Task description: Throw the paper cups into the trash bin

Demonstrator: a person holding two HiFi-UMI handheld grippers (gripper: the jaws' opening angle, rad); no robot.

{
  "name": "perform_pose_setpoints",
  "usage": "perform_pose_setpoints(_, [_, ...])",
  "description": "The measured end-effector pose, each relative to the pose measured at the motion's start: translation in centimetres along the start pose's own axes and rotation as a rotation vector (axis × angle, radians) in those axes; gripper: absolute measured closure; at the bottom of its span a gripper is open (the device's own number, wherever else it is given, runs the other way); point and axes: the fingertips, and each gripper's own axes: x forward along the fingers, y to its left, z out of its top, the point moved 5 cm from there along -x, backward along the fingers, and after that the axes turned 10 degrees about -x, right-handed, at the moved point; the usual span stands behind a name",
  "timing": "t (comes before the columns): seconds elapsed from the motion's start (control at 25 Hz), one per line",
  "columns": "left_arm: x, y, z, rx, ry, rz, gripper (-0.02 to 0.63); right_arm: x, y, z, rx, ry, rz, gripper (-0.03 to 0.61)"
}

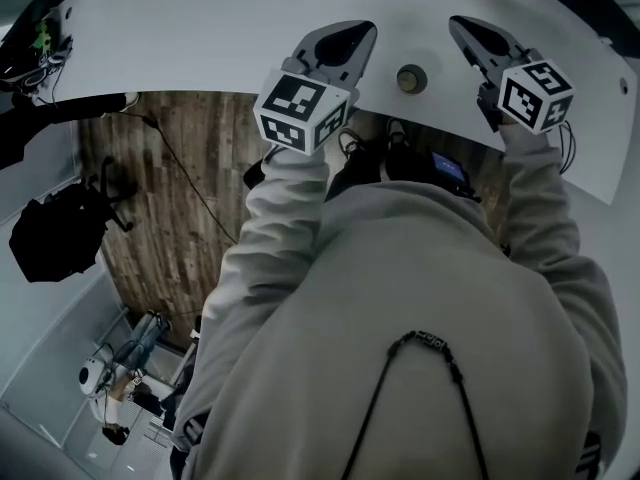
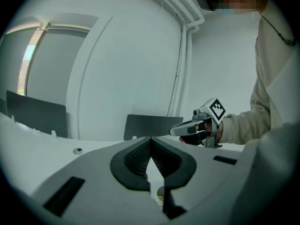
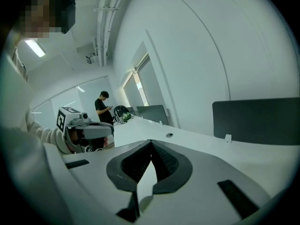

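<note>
No paper cup and no trash bin shows in any view. In the head view both grippers hover over the near edge of a white table (image 1: 200, 28). My left gripper (image 1: 340, 40) is shut with nothing between its dark pads. The left gripper view shows the jaws meeting at the tip of the left gripper (image 2: 150, 139). My right gripper (image 1: 478, 36) is shut and empty too, its pads closed together in the right gripper view (image 3: 151, 143). Each gripper appears in the other's view, the right gripper (image 2: 182, 130) level with the left gripper (image 3: 104, 131).
A round cable grommet (image 1: 410, 79) sits in the table between the grippers. Dark divider panels (image 2: 152, 125) (image 3: 257, 120) stand on the table's far side. A black bag (image 1: 55, 233) and cables lie on the wooden floor at left. A person (image 3: 104, 107) stands far off.
</note>
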Motion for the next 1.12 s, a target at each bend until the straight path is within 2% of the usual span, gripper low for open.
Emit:
perform_pose_setpoints(0.4, [0.8,2.4,-4.7,-0.092,0.062,0.023,0.617,2.2,-0.3,-4.8,0.052,0.116,0.011,0.560])
perform_pose_setpoints(0.64, [2.9,4.1,-9.0,-0.103,0.130,0.030,0.617,4.2,-1.2,-9.9,0.091,0.208,0.010,0.558])
perform_pose_setpoints(0.72, [3.6,4.4,-10.7,-0.143,0.150,0.015,0.610,4.5,-1.4,-11.9,0.113,0.243,0.017,0.551])
perform_pose_setpoints(0.8, [4.0,4.6,-12.2,-0.184,0.170,-0.009,0.515,4.7,-1.5,-13.8,0.137,0.289,0.017,0.470])
perform_pose_setpoints(0.88, [4.2,4.7,-13.4,-0.199,0.179,-0.012,0.482,5.0,-1.4,-16.0,0.173,0.336,0.022,0.426])
perform_pose_setpoints(0.96, [4.3,4.9,-14.5,-0.216,0.185,-0.004,0.465,5.2,-1.1,-18.3,0.209,0.385,0.042,0.391])
perform_pose_setpoints(1.12, [4.4,5.3,-16.3,-0.238,0.215,0.002,0.465,5.9,-0.6,-21.4,0.228,0.451,0.075,0.387])
